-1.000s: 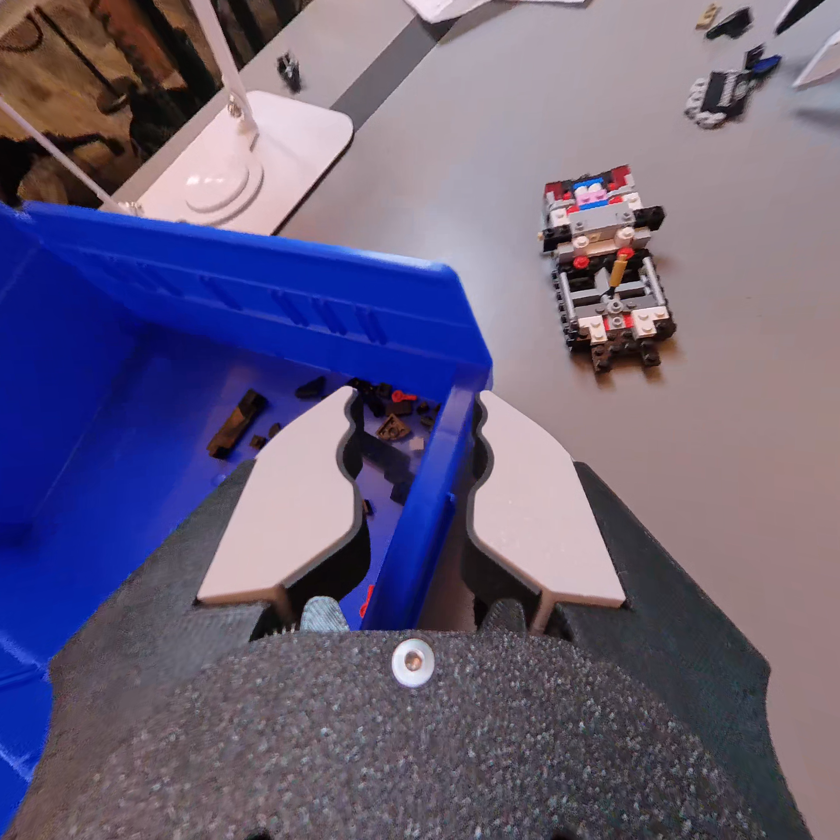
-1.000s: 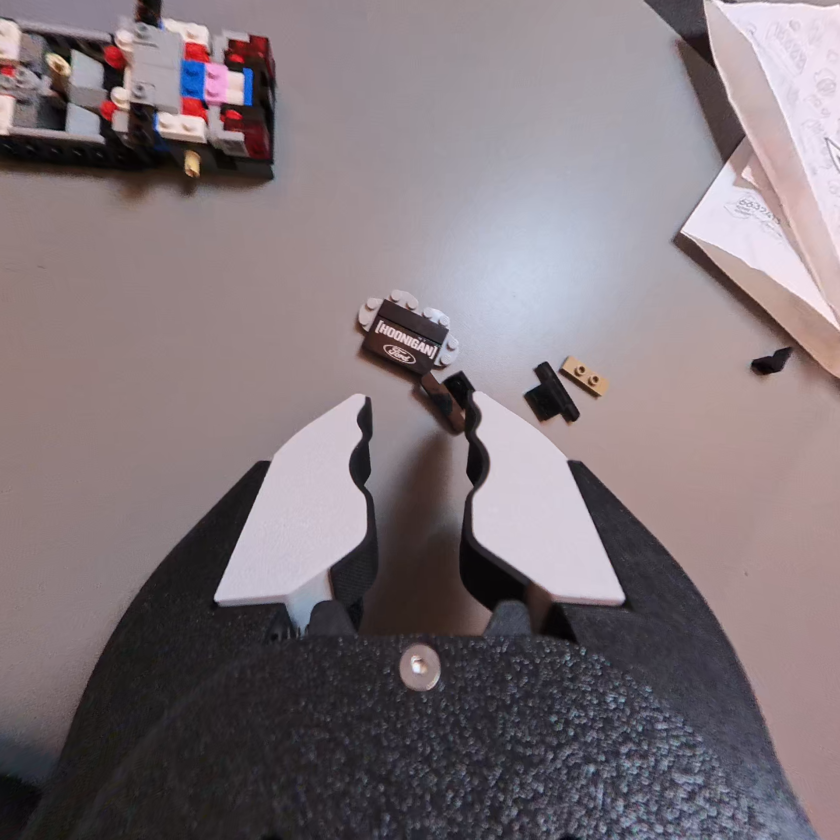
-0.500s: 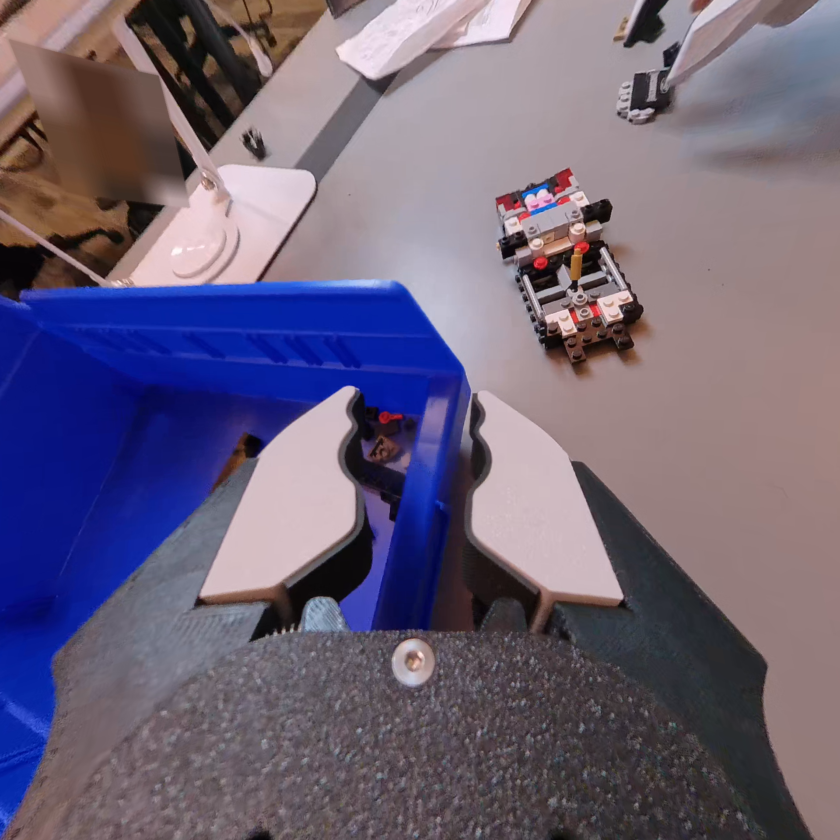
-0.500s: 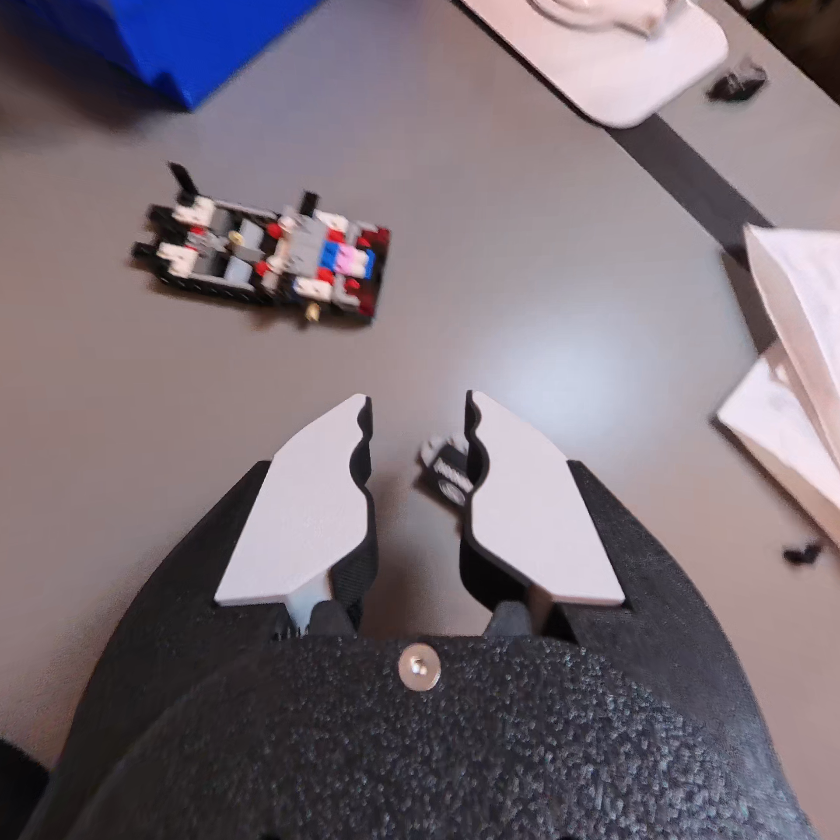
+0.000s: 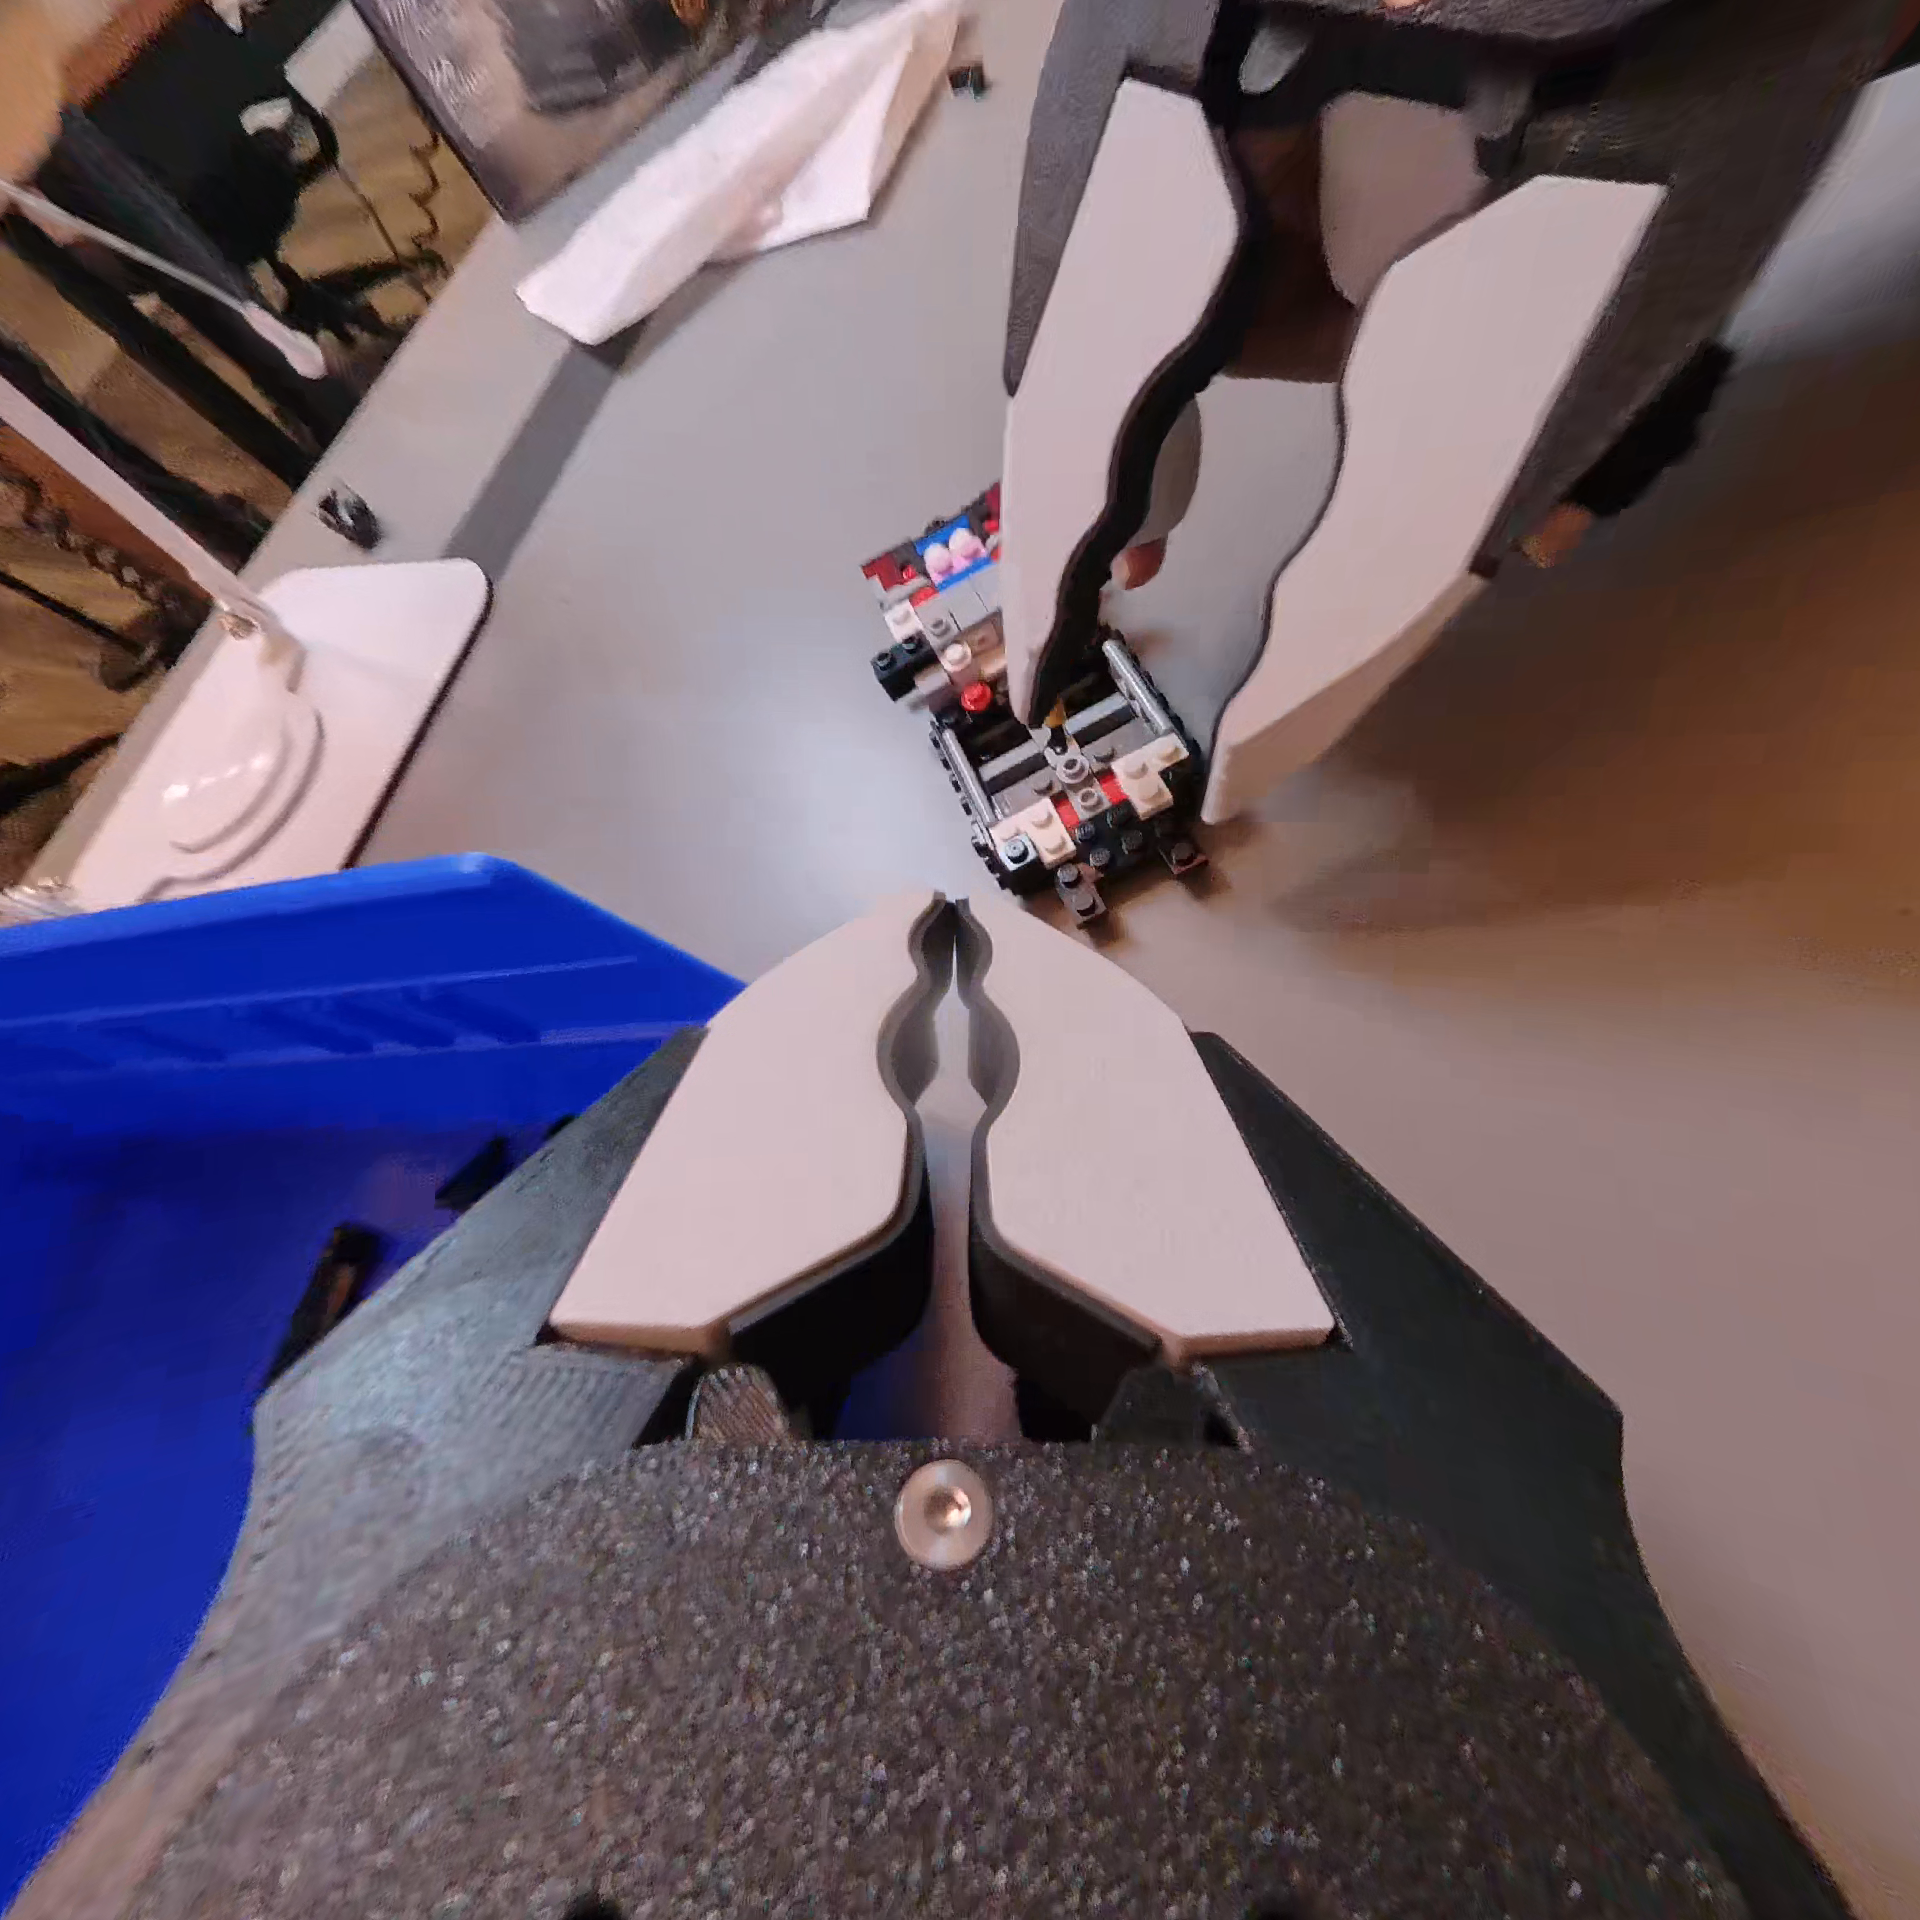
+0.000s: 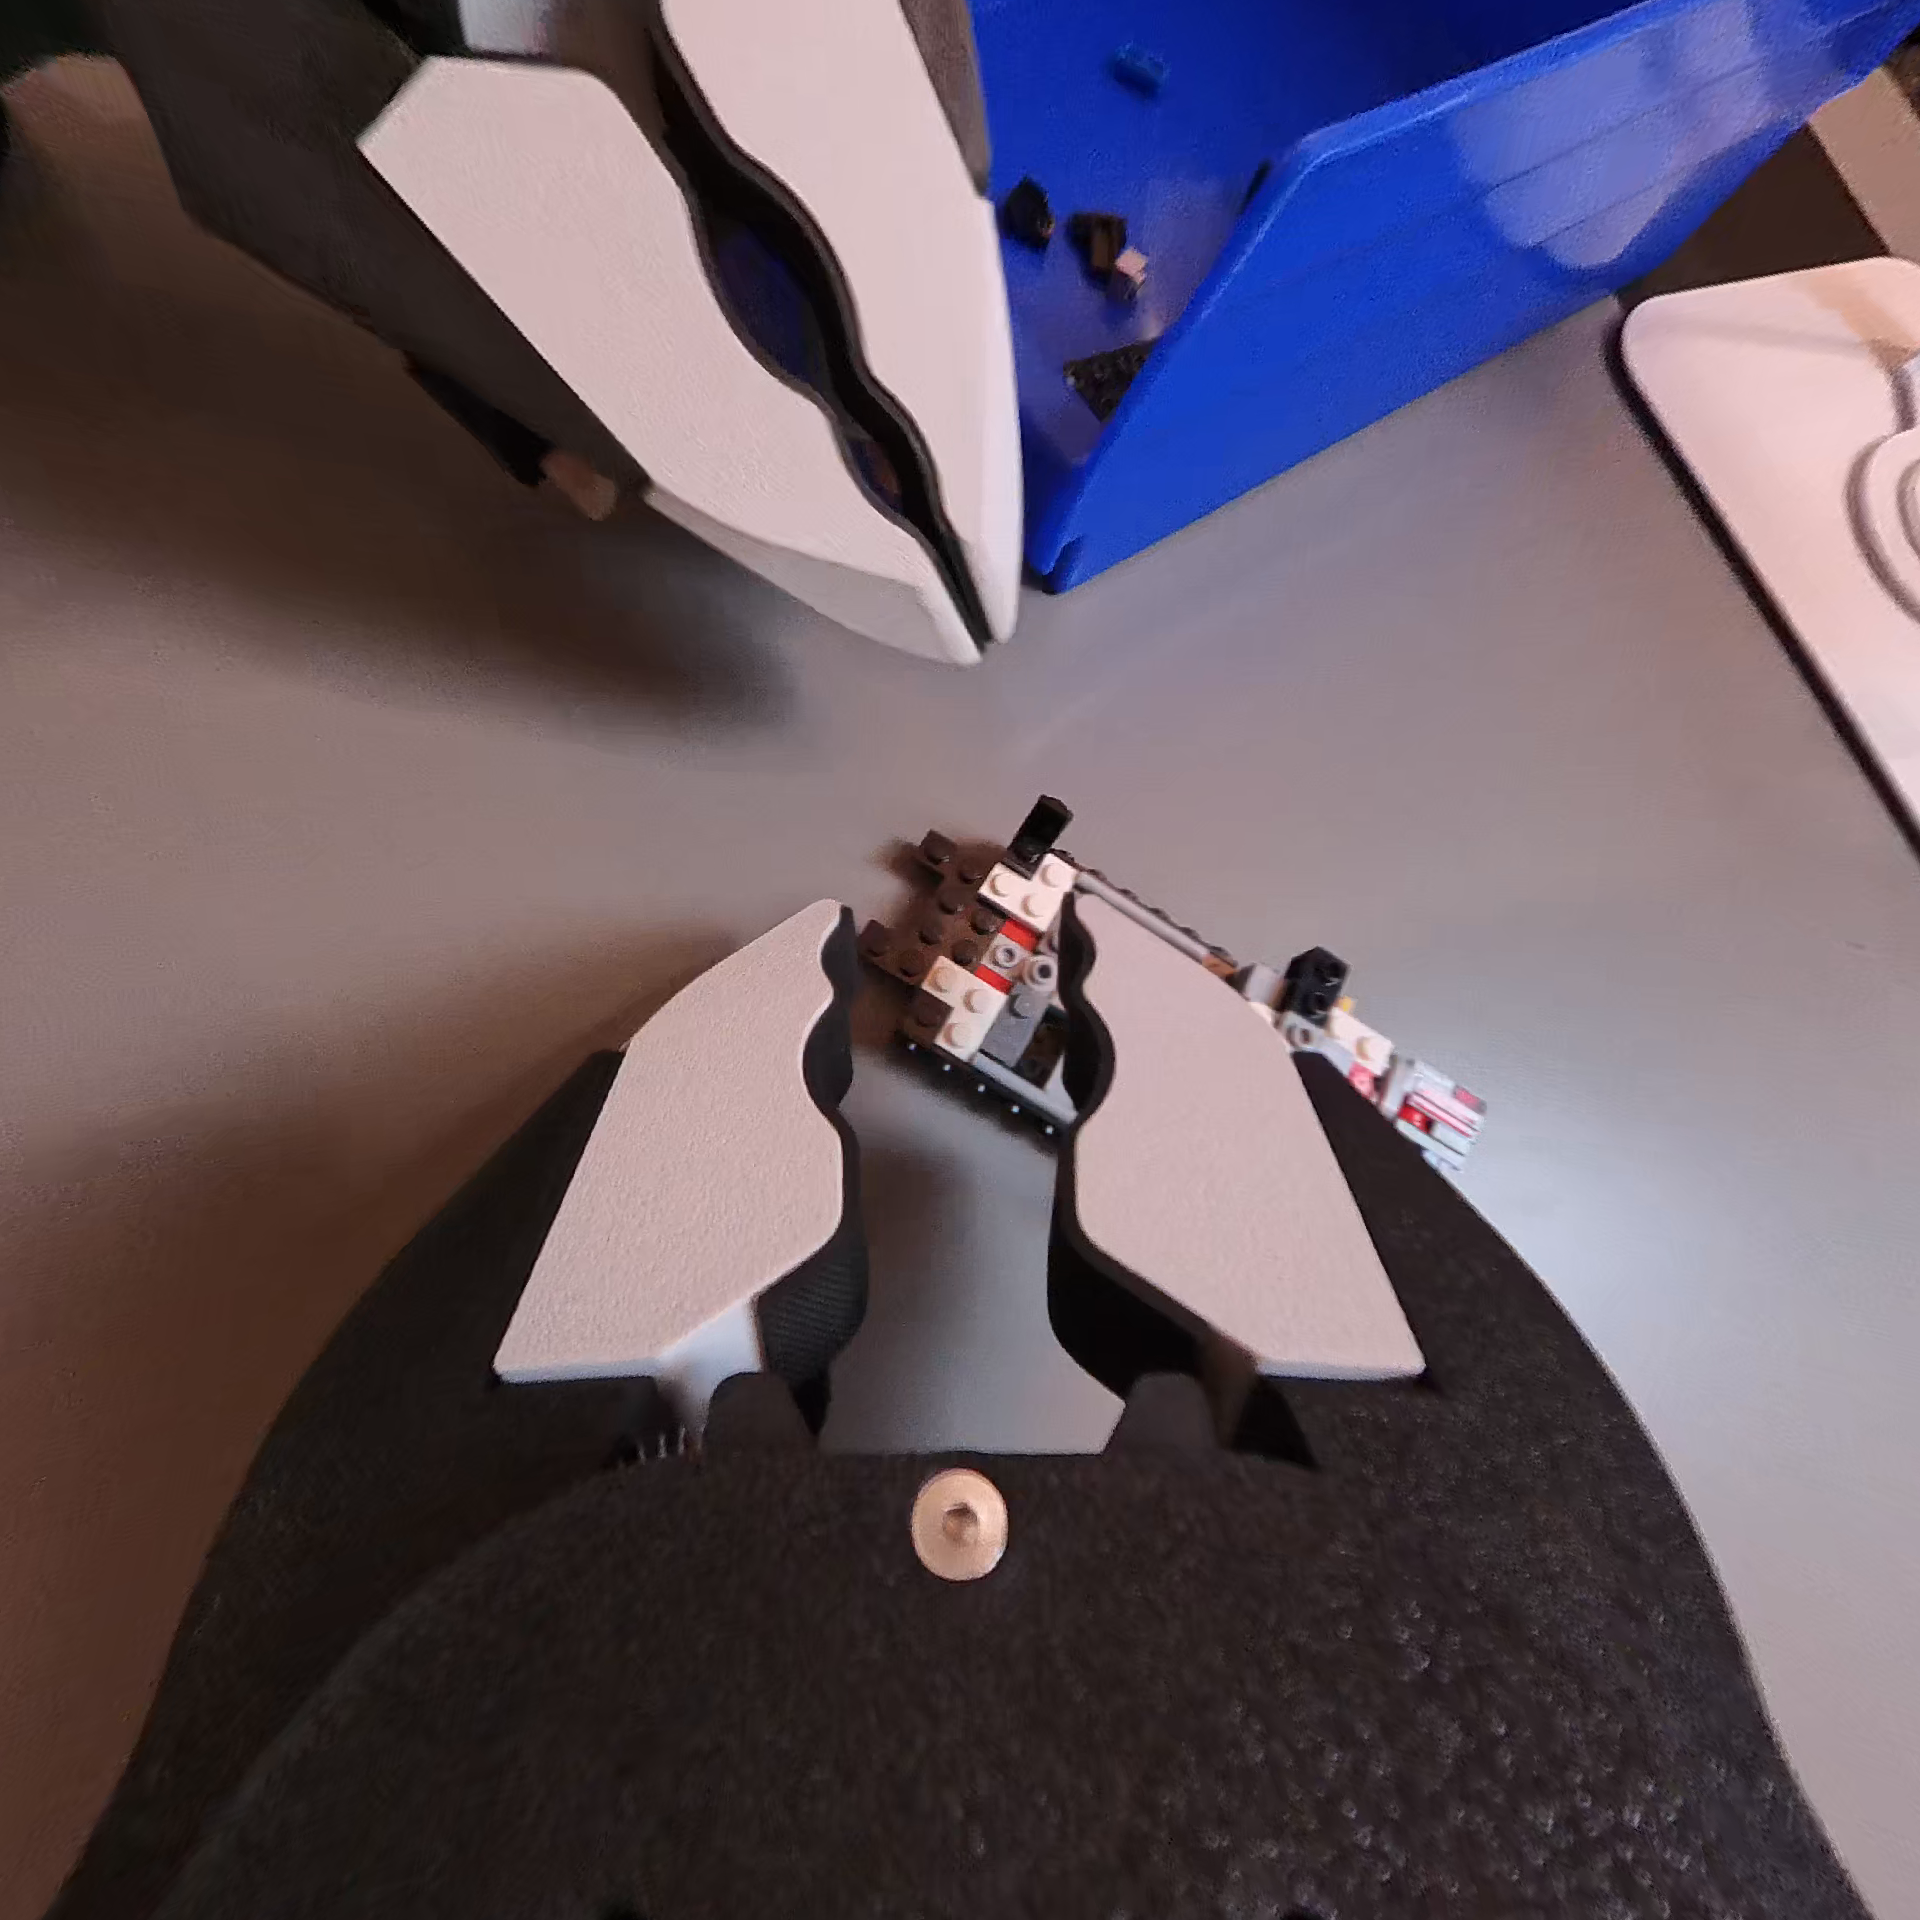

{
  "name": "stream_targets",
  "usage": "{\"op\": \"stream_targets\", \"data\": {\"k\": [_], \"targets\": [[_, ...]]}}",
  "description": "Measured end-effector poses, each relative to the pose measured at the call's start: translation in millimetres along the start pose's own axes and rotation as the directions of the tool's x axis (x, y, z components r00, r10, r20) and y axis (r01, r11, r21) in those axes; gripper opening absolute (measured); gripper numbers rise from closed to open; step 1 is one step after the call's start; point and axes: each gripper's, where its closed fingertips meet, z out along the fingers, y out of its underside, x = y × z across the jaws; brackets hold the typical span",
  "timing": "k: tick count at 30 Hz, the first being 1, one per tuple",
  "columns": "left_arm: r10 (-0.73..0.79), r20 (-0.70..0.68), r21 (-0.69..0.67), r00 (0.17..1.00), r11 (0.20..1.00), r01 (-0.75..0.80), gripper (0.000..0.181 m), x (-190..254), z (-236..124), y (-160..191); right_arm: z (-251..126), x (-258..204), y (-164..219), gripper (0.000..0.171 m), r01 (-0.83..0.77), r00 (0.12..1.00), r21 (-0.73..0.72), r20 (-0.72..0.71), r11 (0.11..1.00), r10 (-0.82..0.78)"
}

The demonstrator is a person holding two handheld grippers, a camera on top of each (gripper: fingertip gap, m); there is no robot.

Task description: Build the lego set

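A partly built brick car point(image 5: 1070, 769), black and grey with white, red and blue bricks, lies on the grey table. My right gripper point(image 6: 956, 914) is open and down over one end of the car point(image 6: 987, 977). In the left wrist view point(image 5: 1132, 753), one of its fingers rests on the car's middle and the other stands on the table beside the car. My left gripper point(image 5: 954, 914) is shut and empty, just short of the car and beside the blue bin point(image 5: 260, 1039). It shows in the right wrist view point(image 6: 977, 623) too, hovering above the table.
The blue bin point(image 6: 1403, 260) holds several small loose dark bricks point(image 6: 1101, 239). A white lamp base point(image 5: 281, 727) stands beyond the bin. White paper sheets point(image 5: 748, 177) lie at the far side. A small black piece point(image 5: 348, 514) lies near the table's seam. One gripper's finger ends stand about 5 centimeters off the other's.
My left gripper let go of the bin wall, shut, and moved off the bin toward the car. My right gripper left the loose pieces and came down open over the car.
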Motion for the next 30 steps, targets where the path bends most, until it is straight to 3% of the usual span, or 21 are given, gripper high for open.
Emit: {"op": "stream_targets", "data": {"k": [2, 7, 13, 30], "targets": [[-0.028, 0.017, -0.042, 0.999, 0.999, 0.029, 0.000, 2, 8, 4, 4, -2, 2, 0.034, -0.001, 1.000, -0.019, -0.019, 1.000, 0.001], [-0.196, 0.001, -0.051, 0.981, 0.979, 0.196, 0.022, 10, 22, 2, 8, -5, 16, 0.034, -0.029, 1.000, -0.088, 0.002, 0.996, 0.030], [-0.330, 0.007, -0.039, 0.944, 0.943, 0.330, 0.020, 8, 35, 2, 9, -9, 19, 0.032, -0.058, 0.998, -0.084, 0.035, 0.995, 0.061], [-0.308, -0.036, -0.071, 0.951, 0.950, 0.304, 0.009, 20, 42, 3, 5, 1, 13, 0.032, -0.143, 0.990, -0.048, -0.001, 0.989, 0.143]]}}
